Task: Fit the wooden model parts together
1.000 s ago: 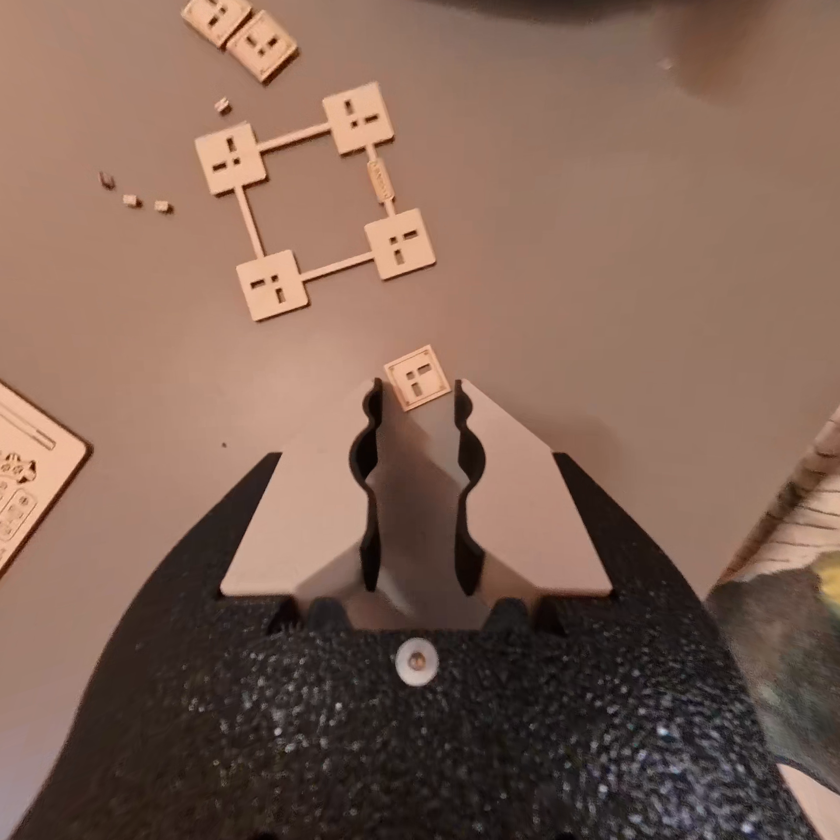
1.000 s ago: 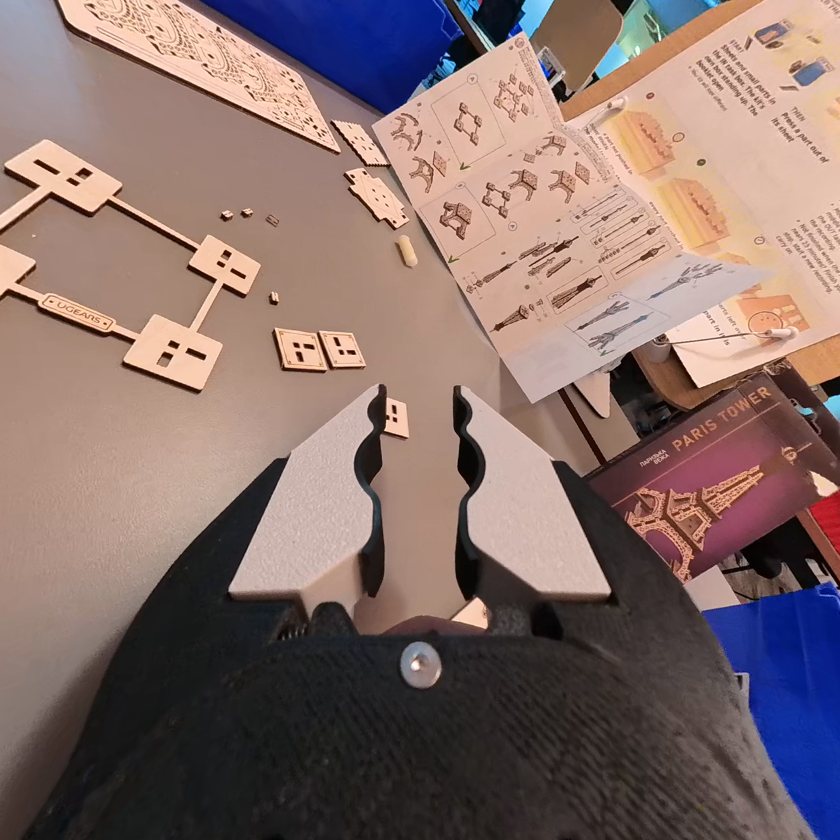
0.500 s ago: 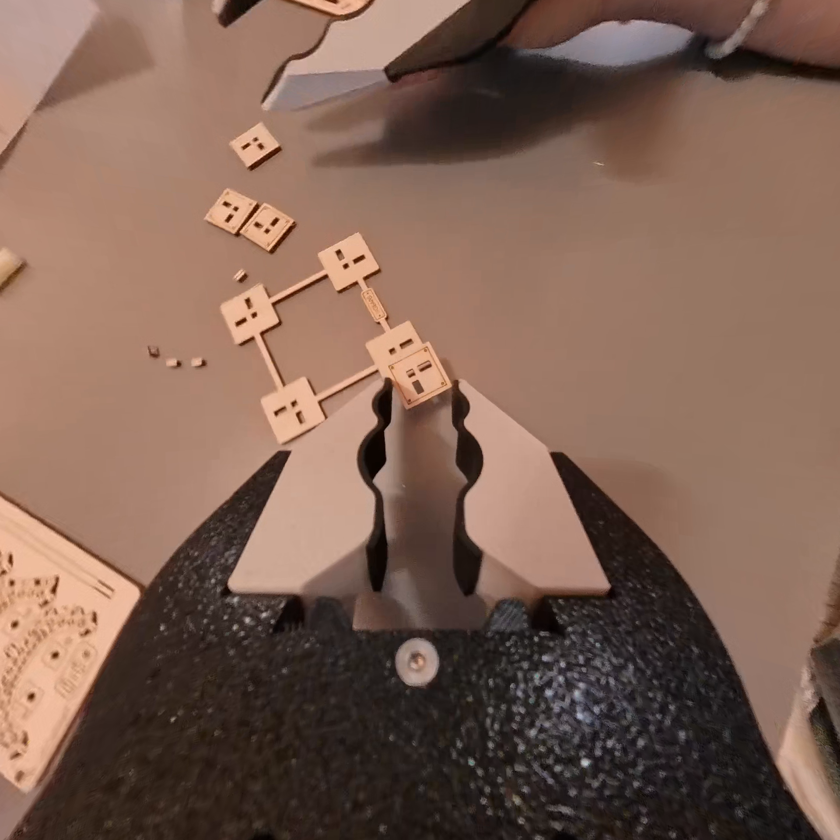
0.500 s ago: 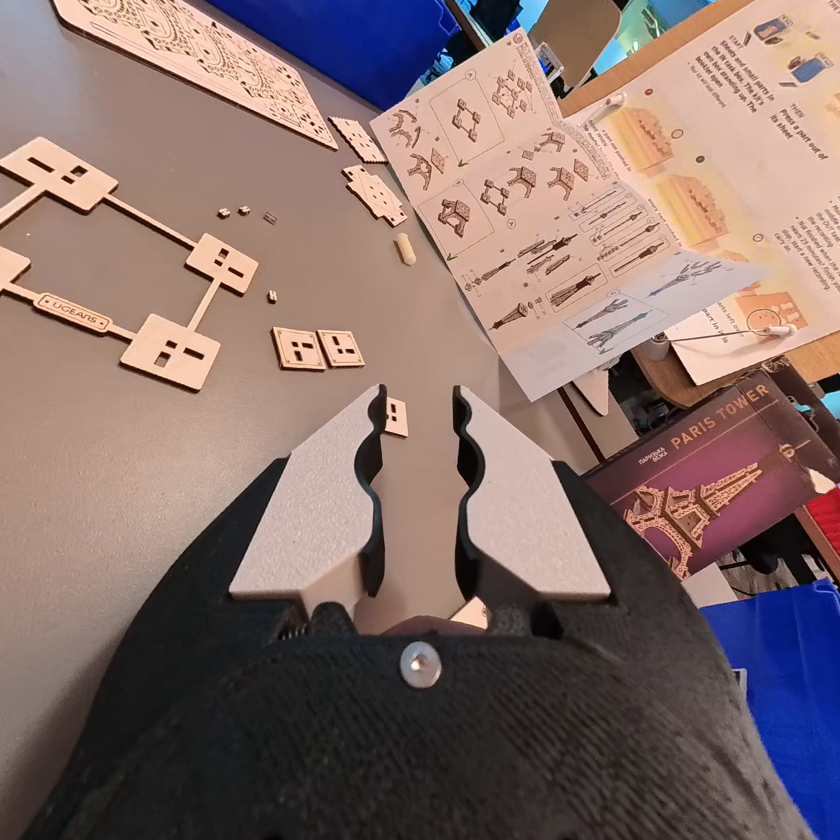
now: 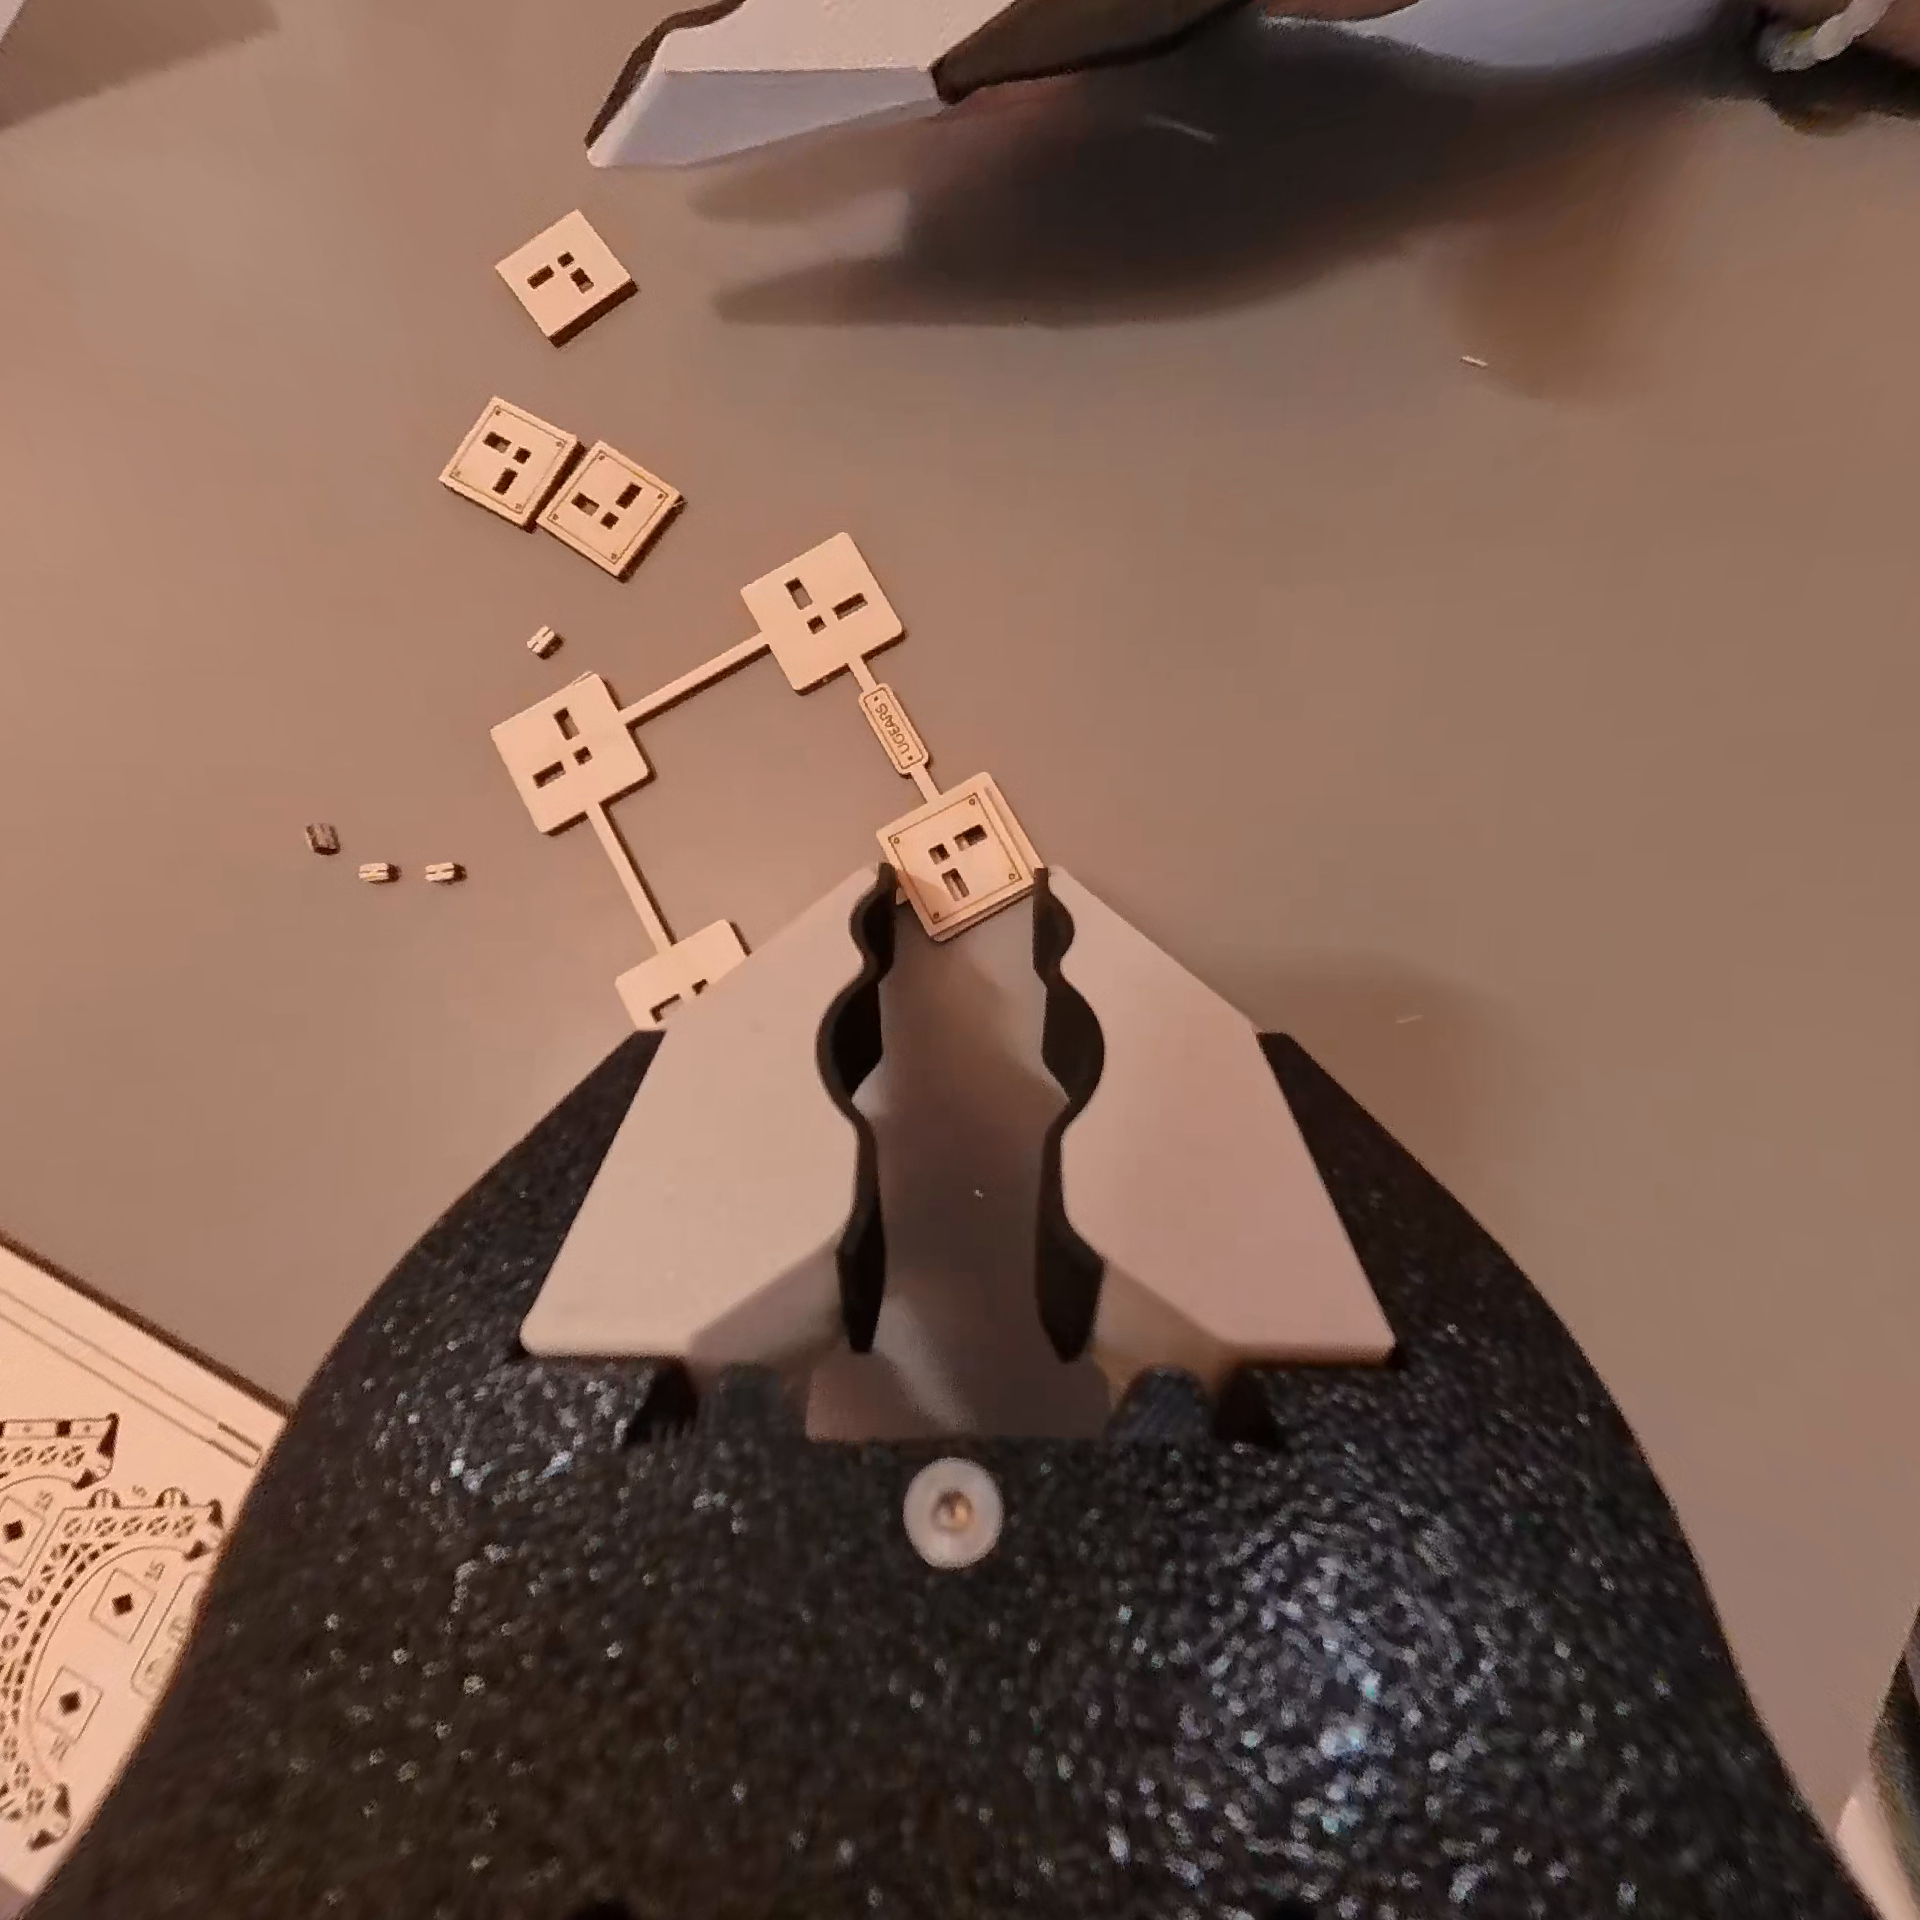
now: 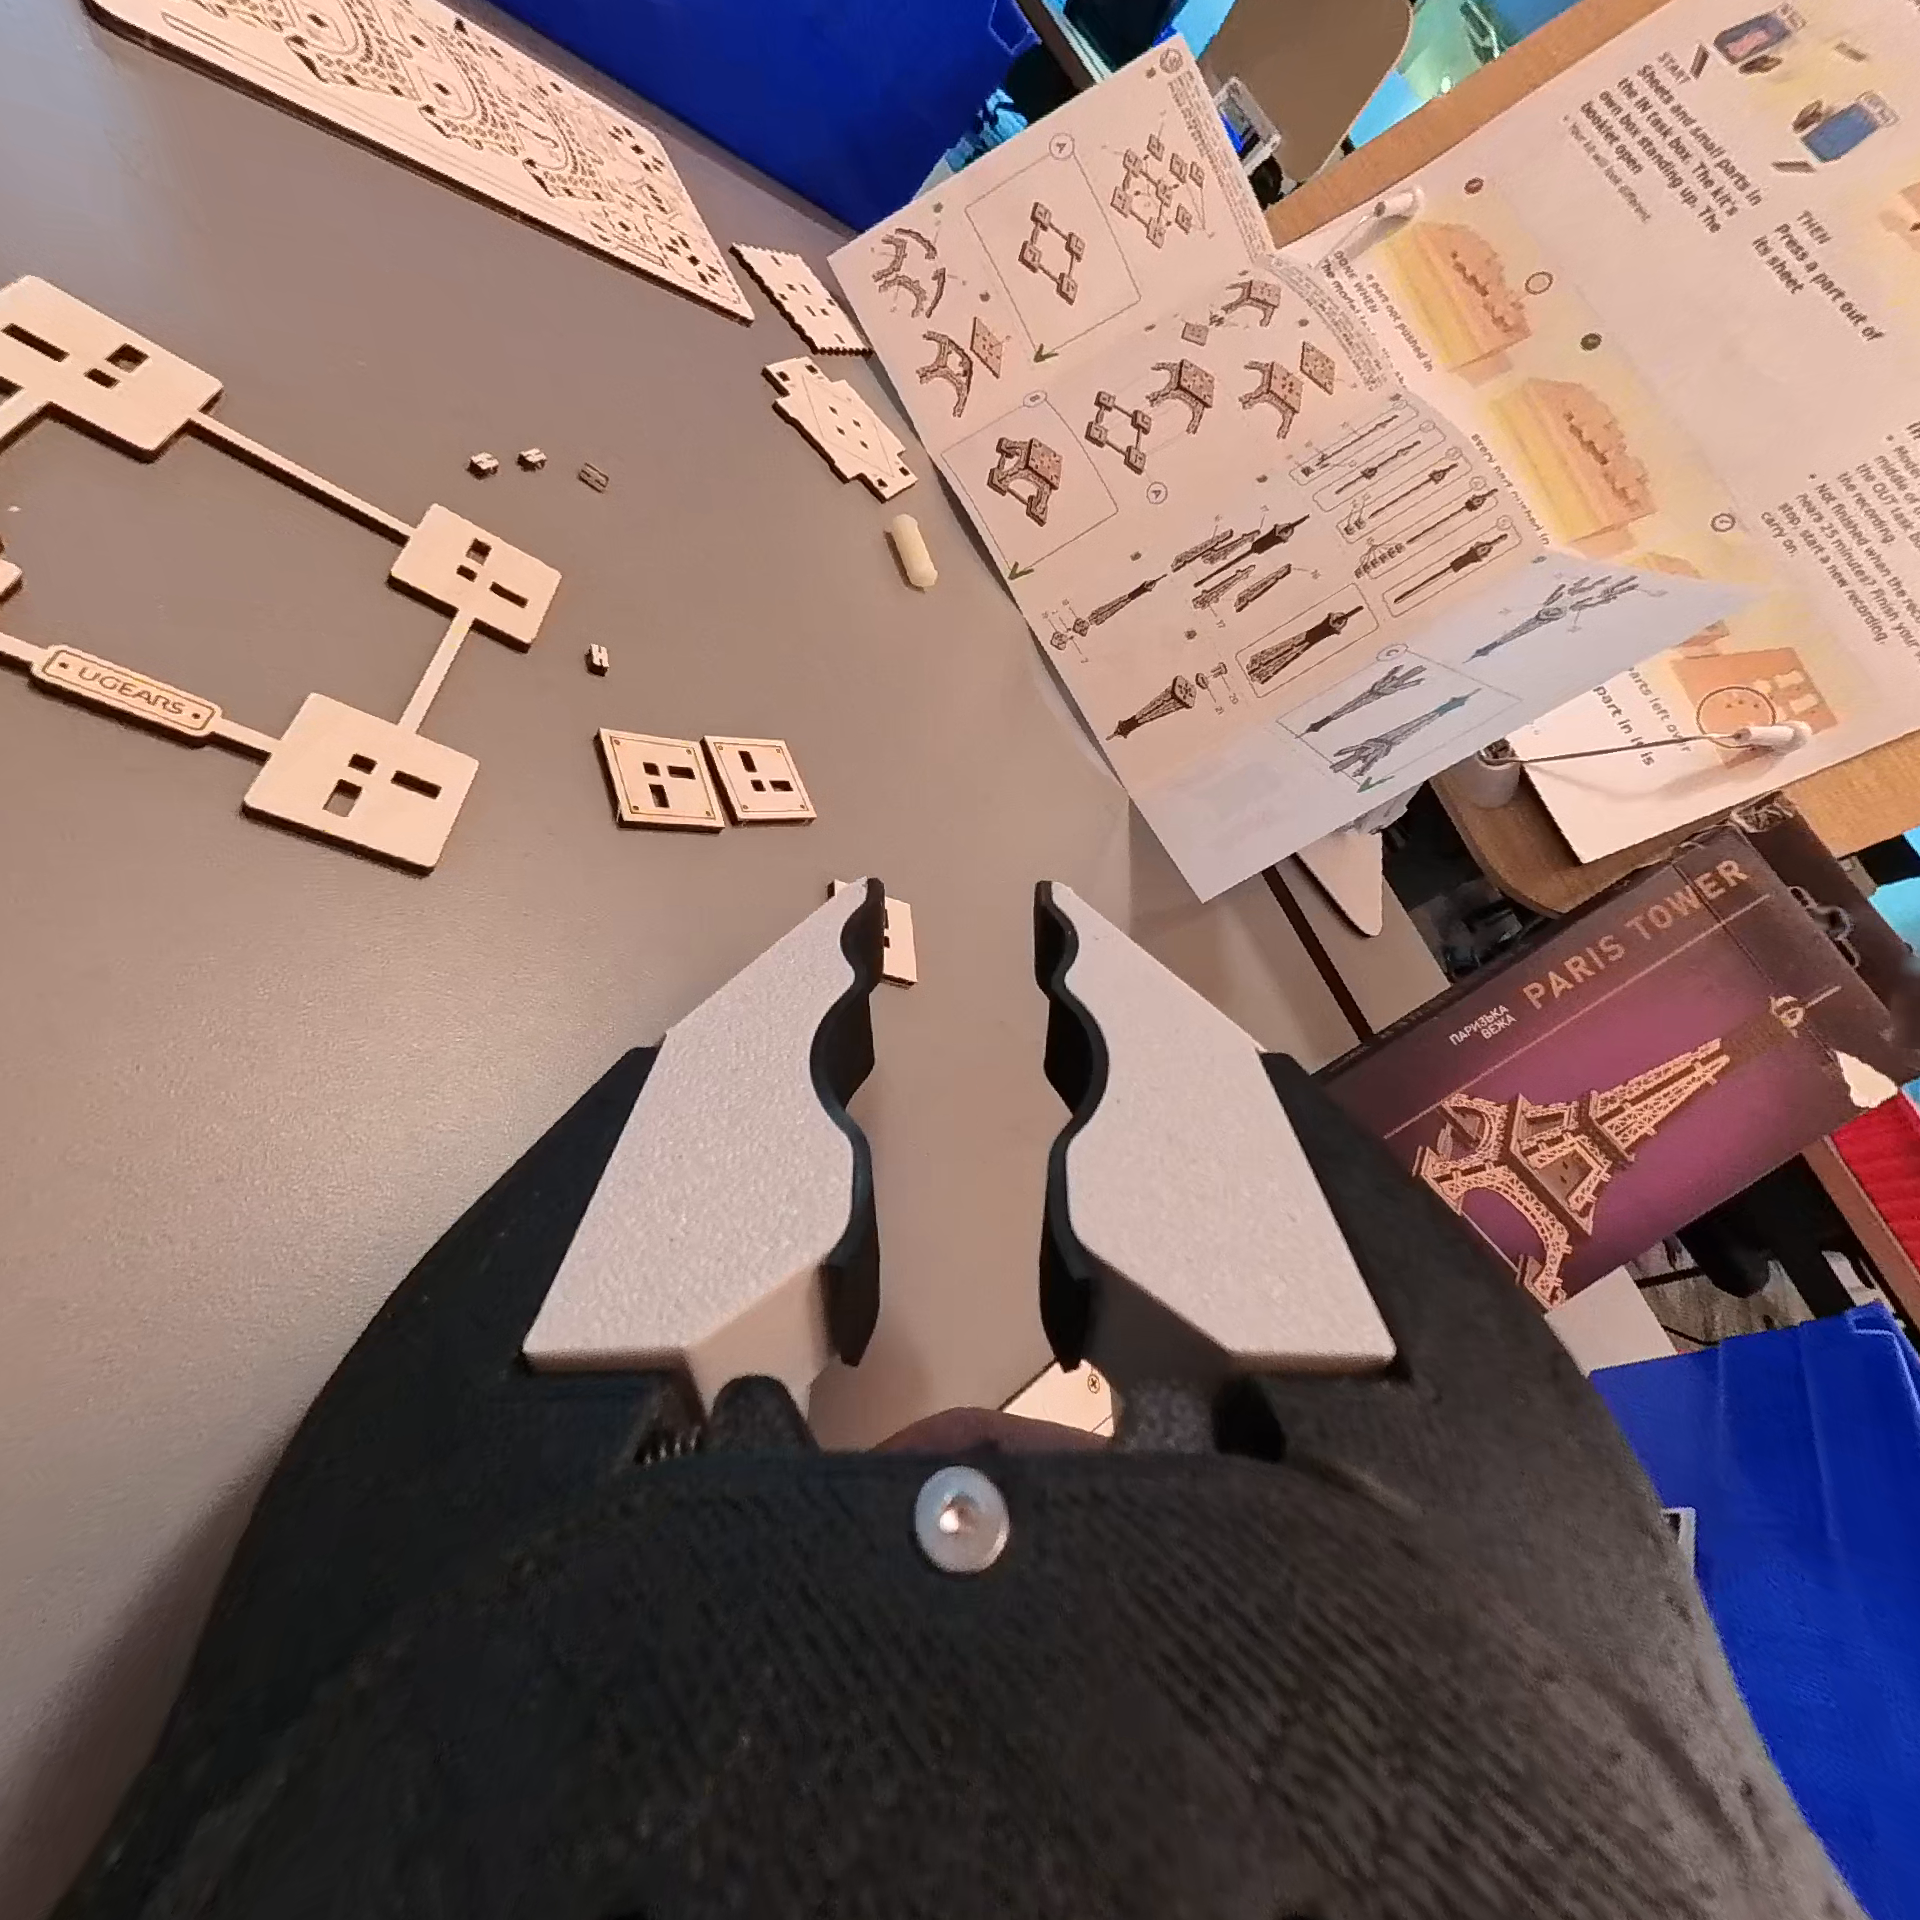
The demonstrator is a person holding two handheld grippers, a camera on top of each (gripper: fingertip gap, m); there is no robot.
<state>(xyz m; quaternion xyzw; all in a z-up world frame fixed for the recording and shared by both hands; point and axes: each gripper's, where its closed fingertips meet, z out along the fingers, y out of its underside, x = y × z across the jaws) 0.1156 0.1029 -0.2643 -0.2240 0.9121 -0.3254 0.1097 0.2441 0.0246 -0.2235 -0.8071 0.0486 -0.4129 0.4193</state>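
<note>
Grey table [image 5: 1351,623]; square tile [image 5: 958,868] seemingly pinched between left gripper [image 5: 961,883] tips.

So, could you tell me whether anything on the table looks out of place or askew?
Mostly tidy. The small square tile in the left gripper sits over a corner pad of the wooden frame, turned slightly askew. Tiny offcuts lie scattered beside it.

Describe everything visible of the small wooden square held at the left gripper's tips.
The small wooden square is a thin, pale plywood tile with an engraved border line, corner dots and three cut slots. The left gripper pinches it by two opposite corners at the very fingertips, face toward the camera, turned diamond-wise. It sits over one corner pad of the square wooden frame, covering it; whether it touches the pad cannot be told. The grey table lies beneath.
</note>
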